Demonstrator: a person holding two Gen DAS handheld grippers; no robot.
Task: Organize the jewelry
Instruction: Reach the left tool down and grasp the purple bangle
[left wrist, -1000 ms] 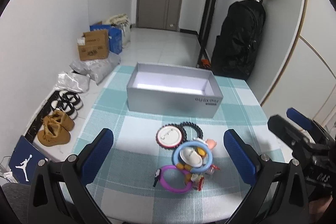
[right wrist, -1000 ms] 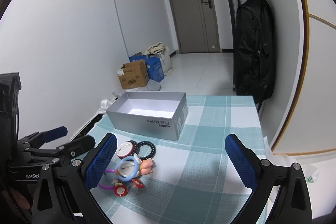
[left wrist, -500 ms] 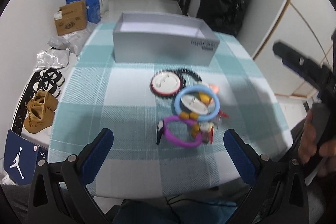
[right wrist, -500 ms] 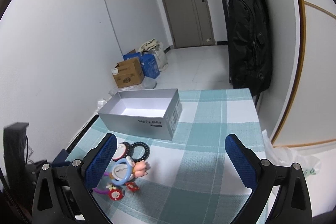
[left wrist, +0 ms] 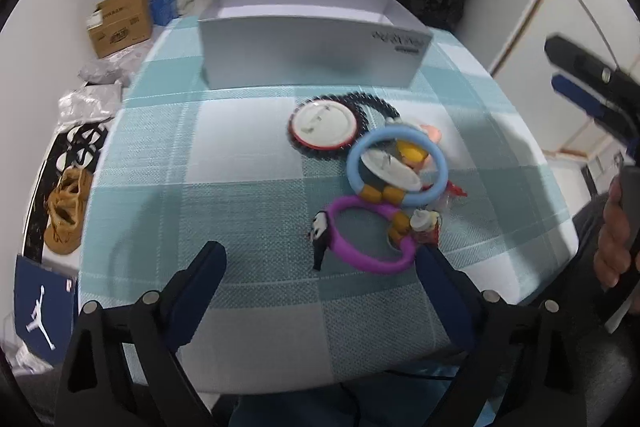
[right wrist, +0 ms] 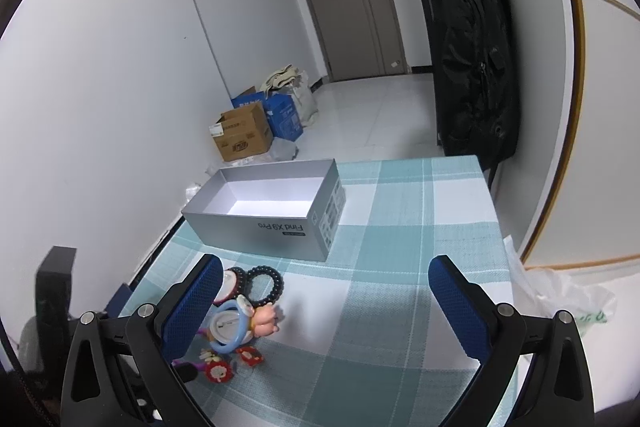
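Observation:
A pile of jewelry lies on the checked tablecloth (left wrist: 240, 155): a purple bracelet (left wrist: 368, 239), a light blue bracelet (left wrist: 396, 171), a white round badge with a red rim (left wrist: 323, 125) and a black beaded bracelet (left wrist: 376, 105). Behind them stands an open grey box (left wrist: 312, 51), nothing visible inside. My left gripper (left wrist: 320, 279) points steeply down just short of the purple bracelet; its jaws are closing, wide apart, and no pad touches anything. My right gripper (right wrist: 326, 307) stands open above the cloth, with the pile (right wrist: 240, 315) beside its left finger and the box (right wrist: 264, 215) beyond.
The table's near edge runs just under the left gripper. On the floor to the left lie shoes (left wrist: 66, 211), a cardboard box (left wrist: 120, 23) and a blue bag (left wrist: 40, 307). A black backpack (right wrist: 476, 75) hangs behind the table, and a plastic bag (right wrist: 560, 303) sits to the right.
My left gripper has sunk and tipped downward, bringing the jewelry pile closer, and its fingers stand slightly nearer each other. The right gripper has barely moved.

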